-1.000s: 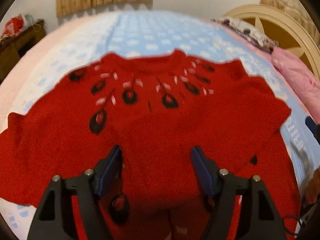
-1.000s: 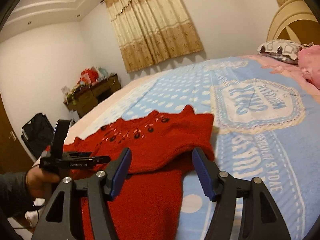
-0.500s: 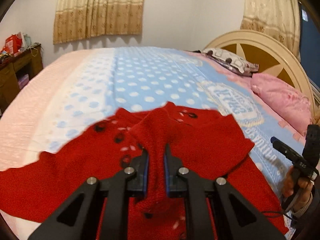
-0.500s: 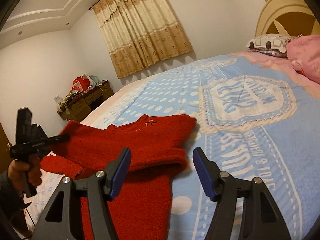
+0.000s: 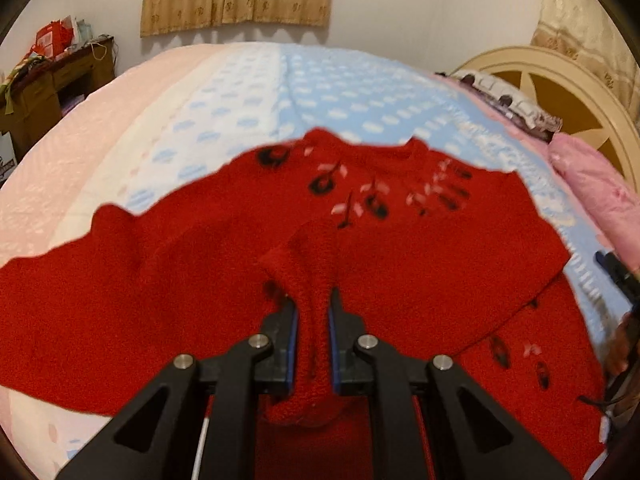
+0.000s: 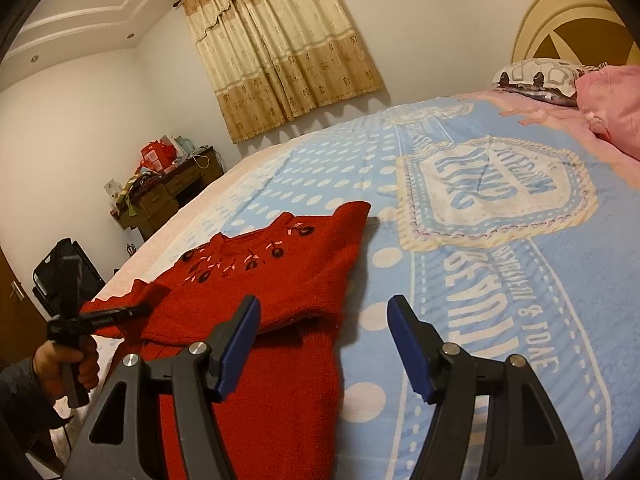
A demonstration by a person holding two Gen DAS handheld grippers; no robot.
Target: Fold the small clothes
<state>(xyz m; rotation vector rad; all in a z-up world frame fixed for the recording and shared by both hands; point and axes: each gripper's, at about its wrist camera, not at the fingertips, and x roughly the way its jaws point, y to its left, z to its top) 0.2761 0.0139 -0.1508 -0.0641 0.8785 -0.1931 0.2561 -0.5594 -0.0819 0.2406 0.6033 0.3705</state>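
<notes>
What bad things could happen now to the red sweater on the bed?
1. The left gripper has just closed its fingers on only a thin, bunched ridge of the red sweater. The fuzzy knit might slip out if pulled.
2. The right gripper is open and holds nothing, so dragging with one grip could pull the sweater crooked.
3. The sleeve tucked underneath might bunch up.

Sweater (image 6: pixel 260 280) on bedspread (image 6: pixel 480 280), pillows (image 6: pixel 540 76) at headboard (image 6: pixel 560 20), desk (image 6: pixel 176 188) beyond bed's far side.
</notes>
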